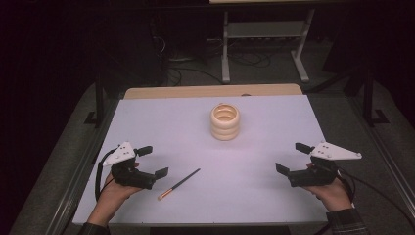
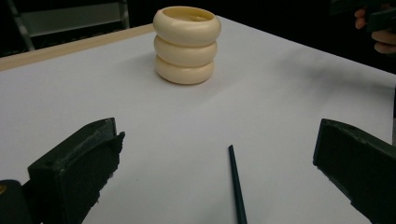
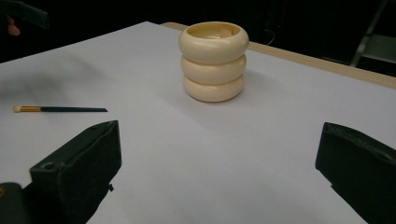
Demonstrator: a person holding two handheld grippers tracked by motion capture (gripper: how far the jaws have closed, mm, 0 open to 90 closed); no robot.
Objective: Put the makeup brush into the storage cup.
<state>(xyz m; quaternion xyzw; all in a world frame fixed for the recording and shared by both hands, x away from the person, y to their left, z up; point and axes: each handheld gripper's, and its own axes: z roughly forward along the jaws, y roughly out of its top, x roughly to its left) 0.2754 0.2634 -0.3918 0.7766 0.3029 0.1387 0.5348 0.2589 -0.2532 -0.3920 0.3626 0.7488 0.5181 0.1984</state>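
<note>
the left gripper [image 1: 152, 160] sits near the table's [image 1: 147, 122] left edge, held in a hand [image 1: 113, 192]. its jaws are wide apart and hold nothing. just to its right lies a thin dark brush [image 1: 179, 184] near the front edge, flat on the white top. the right gripper view shows the brush's gold band and pale tip; the left gripper view shows just its dark handle. a cream pot [image 1: 225, 121] made of three stacked rings stands upright toward the back edge, in the middle. the right gripper [image 1: 293, 158] is near the right edge, jaws also wide apart and empty.
</note>
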